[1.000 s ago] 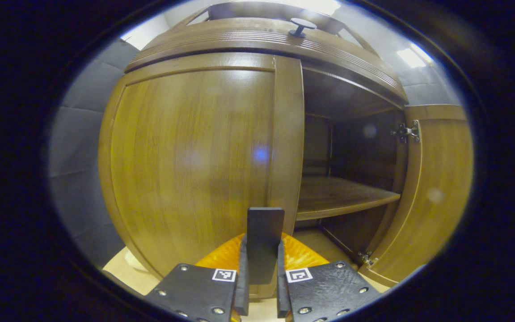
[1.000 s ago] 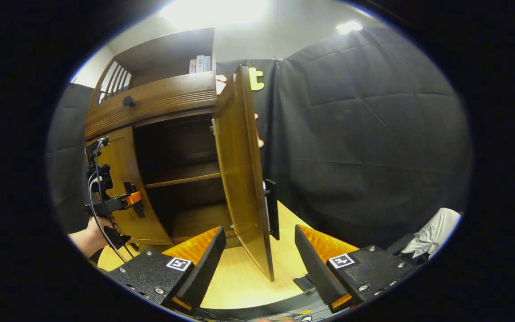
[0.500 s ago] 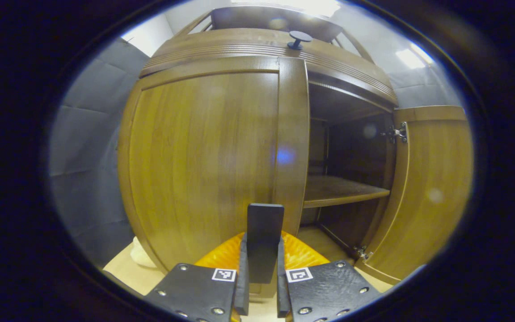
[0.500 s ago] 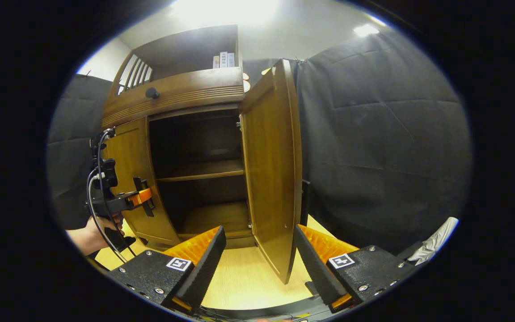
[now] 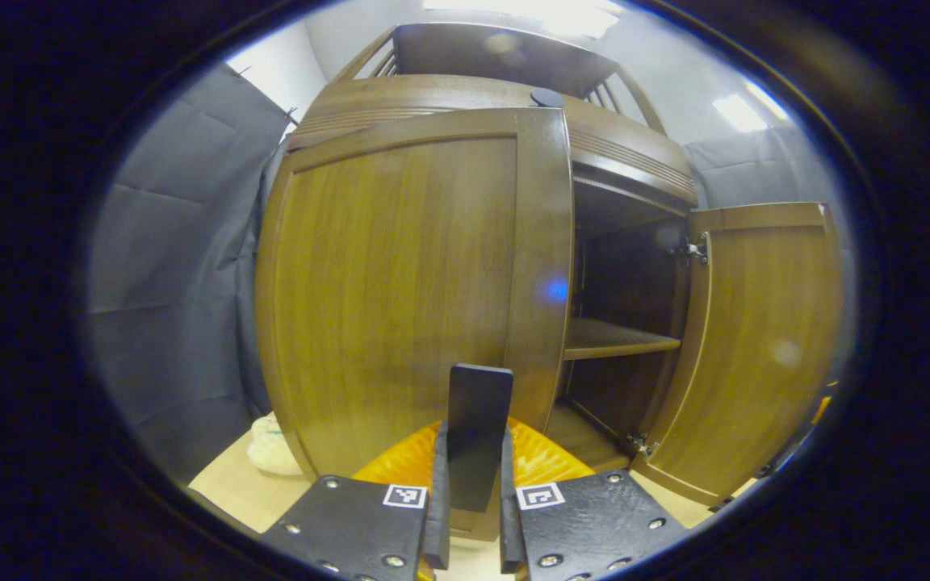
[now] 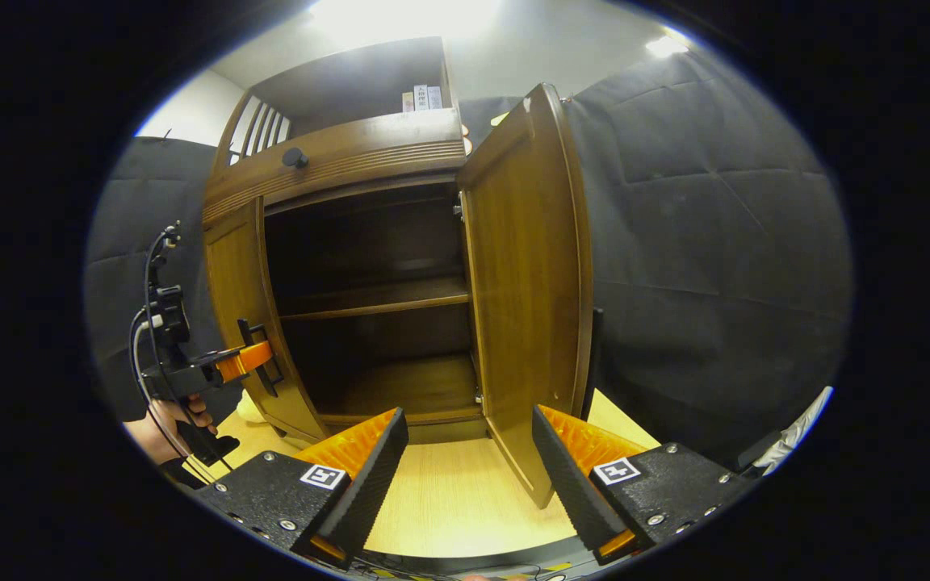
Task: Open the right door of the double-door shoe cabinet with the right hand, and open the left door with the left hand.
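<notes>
Left claw [image 5: 471,516] clamped on black handle [image 5: 477,436] at free edge of left door [image 5: 400,298], partly swung out. Right claw [image 6: 469,464] spread wide, gripping nothing, just in front of right door [image 6: 525,274], swung fully open. Likely stiff, moderately heavy wood panels on hinges; best held at handle, far from hinge, pulled along an arc. Count: 1 shoe cabinet [image 6: 336,161] on the counter [image 6: 449,500], 2 doors, 2 claws, 1 inner shelf [image 6: 372,297], 1 round knob [image 6: 295,157] above.
</notes>
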The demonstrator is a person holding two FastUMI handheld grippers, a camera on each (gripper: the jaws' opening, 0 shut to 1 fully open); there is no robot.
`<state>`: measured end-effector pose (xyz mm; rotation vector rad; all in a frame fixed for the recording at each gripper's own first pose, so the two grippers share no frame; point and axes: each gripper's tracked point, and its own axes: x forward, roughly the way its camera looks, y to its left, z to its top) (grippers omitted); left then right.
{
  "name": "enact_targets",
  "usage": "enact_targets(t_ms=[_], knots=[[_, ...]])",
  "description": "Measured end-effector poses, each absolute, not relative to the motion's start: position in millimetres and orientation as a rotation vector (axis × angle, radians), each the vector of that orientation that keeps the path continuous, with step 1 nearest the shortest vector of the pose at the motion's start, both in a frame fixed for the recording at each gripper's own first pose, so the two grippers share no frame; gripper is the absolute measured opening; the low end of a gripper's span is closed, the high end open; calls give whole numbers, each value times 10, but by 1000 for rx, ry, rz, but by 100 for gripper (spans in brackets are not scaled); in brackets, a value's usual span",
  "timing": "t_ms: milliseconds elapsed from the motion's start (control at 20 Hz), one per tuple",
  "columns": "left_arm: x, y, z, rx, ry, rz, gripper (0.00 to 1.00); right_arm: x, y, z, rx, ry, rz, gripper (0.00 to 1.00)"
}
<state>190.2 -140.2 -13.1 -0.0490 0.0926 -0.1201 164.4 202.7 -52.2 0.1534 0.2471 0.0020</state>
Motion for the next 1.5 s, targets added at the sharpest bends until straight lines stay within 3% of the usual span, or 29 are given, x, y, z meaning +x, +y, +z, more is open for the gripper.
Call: enact_targets(t_ms=[200,450,500,550,600,900,950,1000,1300,1400,1500], knots=[[1758,-1329,-85,-53,84,-101,26,1690,2131,-575,185,257,30,95],[1668,-1258,-125,-43,73,-61,12,1826,2352,-649,194,281,94,96],[1647,-1226,-121,-33,70,-58,24,1828,2390,-650,187,282,108,95],[1636,-1196,-126,-32,69,-55,17,1813,2427,-655,179,281,121,96],[1615,-1176,-121,-38,69,-52,24,1835,2468,-654,174,283,133,95],[1524,-1059,-126,-48,67,-5,23,1960,2698,-667,168,287,190,95],[1503,-1038,-125,-51,67,4,23,1968,2737,-677,167,288,197,92],[1490,-1011,-117,-53,66,12,17,1981,2766,-679,166,290,201,95],[1425,-844,-111,-78,59,58,23,2026,2957,-718,166,297,233,95],[1359,-709,-107,-48,54,93,7,2021,3012,-744,167,308,241,95],[1303,-606,-91,-54,45,104,6,2010,3066,-763,178,315,244,95]])
